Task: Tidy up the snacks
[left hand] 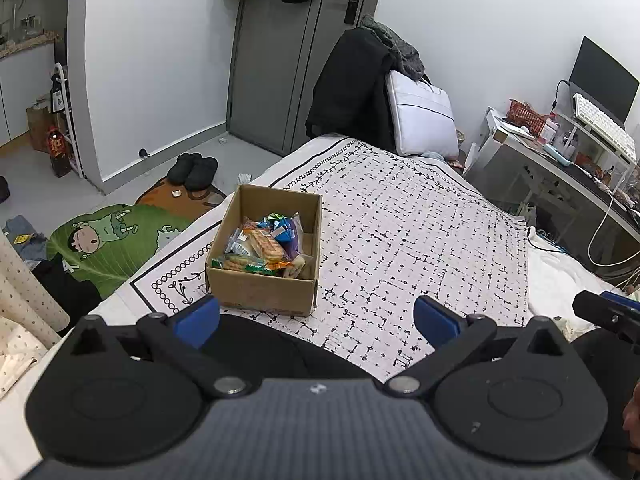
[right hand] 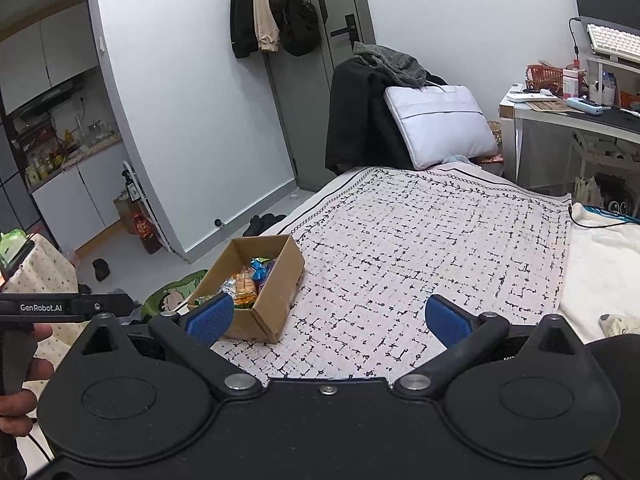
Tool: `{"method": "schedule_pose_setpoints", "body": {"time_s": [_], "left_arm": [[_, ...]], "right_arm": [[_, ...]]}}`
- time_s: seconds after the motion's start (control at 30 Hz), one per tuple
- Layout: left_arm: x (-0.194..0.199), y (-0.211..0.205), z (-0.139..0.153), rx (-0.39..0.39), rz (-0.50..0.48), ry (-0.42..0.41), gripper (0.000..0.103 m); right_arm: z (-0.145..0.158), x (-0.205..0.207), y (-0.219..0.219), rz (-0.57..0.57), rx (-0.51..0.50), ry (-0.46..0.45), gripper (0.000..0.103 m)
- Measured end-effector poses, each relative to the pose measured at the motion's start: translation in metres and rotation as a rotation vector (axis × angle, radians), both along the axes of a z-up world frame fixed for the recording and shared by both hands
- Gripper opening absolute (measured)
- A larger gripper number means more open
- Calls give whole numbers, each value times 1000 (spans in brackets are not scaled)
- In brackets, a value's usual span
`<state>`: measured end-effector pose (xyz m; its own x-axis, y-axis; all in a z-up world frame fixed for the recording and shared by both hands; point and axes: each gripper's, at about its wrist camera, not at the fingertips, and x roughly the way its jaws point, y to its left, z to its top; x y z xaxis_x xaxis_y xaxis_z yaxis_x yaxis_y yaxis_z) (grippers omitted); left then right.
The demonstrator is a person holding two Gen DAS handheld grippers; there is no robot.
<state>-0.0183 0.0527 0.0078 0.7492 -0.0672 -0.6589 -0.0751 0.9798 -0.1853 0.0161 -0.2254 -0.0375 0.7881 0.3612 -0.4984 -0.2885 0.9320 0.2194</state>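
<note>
- My left gripper (left hand: 316,322) is hanging with its jaws spread wide and nothing between them.
- My right gripper (right hand: 328,320) is likewise gaping, gripping nothing.
- The snacks (left hand: 266,246) are sitting piled inside the cardboard box (left hand: 260,290), which is resting near the patterned bedspread's (left hand: 420,240) left edge.

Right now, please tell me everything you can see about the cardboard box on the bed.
The box is plain brown cardboard, rectangular and open on top, with no flaps showing. It stands upright on the patterned bedspread, near the bed's left edge. Inside lies a loose pile of snacks in clear, blue, orange and green wrappers, filling it partly. Neither gripper touches it; both have open jaws and hold nothing.
</note>
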Motion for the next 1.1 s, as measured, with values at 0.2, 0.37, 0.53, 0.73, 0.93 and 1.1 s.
{"method": "schedule_pose_setpoints", "body": {"time_s": [0.2,0.37,0.53,0.73,0.93,1.1], "left_arm": [[-1,-2,0,8,-4,-1,103],[-1,-4,2,13,-9,-7,103],[-3,-5,4,15,-13,-13,103],[-3,-5,5,17,-12,-13,103],[-5,-4,5,16,-7,-14,103],[-5,-3,6,15,-7,-16,103]], "right_arm": [[0,0,-1,2,7,0,103],[0,0,-1,3,8,1,103],[0,-1,-1,2,10,-1,103],[0,0,-2,1,10,-2,103],[1,0,-3,2,8,-7,103],[2,0,-3,2,7,-8,103]]}}
